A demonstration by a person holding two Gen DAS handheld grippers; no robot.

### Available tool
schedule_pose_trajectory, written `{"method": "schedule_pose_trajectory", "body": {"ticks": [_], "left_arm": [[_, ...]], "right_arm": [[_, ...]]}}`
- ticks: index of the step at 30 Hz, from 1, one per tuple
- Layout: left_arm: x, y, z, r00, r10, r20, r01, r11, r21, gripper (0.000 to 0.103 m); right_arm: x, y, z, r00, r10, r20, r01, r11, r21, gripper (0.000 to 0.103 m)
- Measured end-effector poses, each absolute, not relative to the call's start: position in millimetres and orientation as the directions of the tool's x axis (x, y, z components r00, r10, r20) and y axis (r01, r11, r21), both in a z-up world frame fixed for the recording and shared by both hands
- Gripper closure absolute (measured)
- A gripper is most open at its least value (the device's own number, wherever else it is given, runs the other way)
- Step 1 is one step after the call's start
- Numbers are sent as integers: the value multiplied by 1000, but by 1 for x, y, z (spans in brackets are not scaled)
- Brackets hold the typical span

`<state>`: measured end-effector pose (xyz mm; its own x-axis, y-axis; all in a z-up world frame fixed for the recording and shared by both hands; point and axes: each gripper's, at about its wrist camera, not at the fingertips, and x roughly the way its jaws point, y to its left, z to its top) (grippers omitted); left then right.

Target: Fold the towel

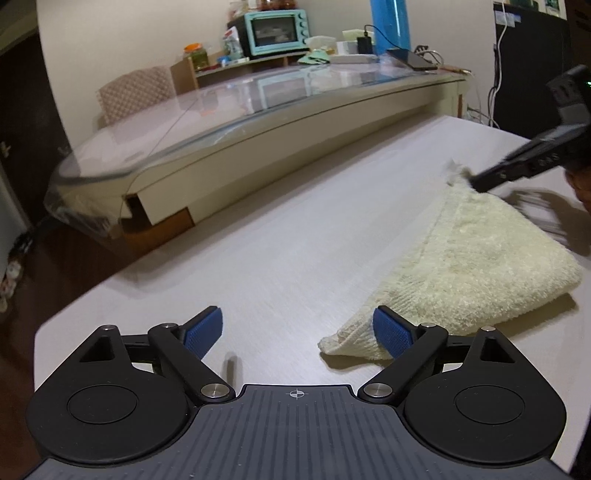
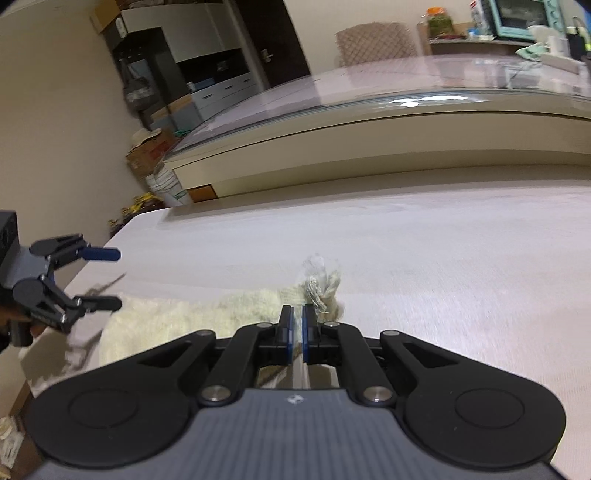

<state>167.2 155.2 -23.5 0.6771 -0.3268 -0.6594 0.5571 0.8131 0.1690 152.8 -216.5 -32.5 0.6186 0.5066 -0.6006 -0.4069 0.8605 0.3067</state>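
Observation:
A cream terry towel [image 1: 469,266] lies folded on the pale table [image 1: 280,236], at the right in the left wrist view. My left gripper [image 1: 297,332] is open and empty; its right blue pad [image 1: 388,330] sits at the towel's near corner. My right gripper [image 2: 297,321] is shut on the towel's far corner [image 2: 325,288], lifted a little off the table. It also shows in the left wrist view [image 1: 476,182], at the towel's far tip. The left gripper shows open at the left of the right wrist view [image 2: 107,278], over the towel's edge [image 2: 177,314].
A glass-topped beige table [image 1: 258,110] runs along the far side. On and behind it are a mint toaster oven [image 1: 277,31], jars, a phone with cables and a blue bottle [image 1: 389,24]. A chair back [image 1: 136,92] stands at the left. Cardboard boxes [image 2: 151,151] sit on the floor.

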Motion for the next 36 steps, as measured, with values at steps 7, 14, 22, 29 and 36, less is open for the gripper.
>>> {"method": "schedule_pose_trajectory", "body": {"ticks": [7, 14, 22, 29, 36], "left_arm": [[183, 157, -25, 676, -332, -657, 572, 799, 185, 9], [185, 157, -25, 677, -332, -657, 577, 794, 193, 9], [186, 159, -26, 682, -325, -655, 552, 816, 170, 8], [175, 162, -16, 680, -303, -667, 492, 864, 109, 10], [131, 147, -3, 675, -234, -700, 402, 912, 83, 7]], "right_arm": [[154, -214, -33, 618, 503, -604, -400, 863, 309, 93], [162, -220, -22, 657, 531, -535, -405, 847, 343, 77], [190, -208, -32, 604, 539, -587, -409, 842, 352, 91], [175, -209, -20, 615, 547, -568, -435, 836, 334, 58], [133, -208, -1, 591, 540, -599, -466, 835, 294, 17]]}}
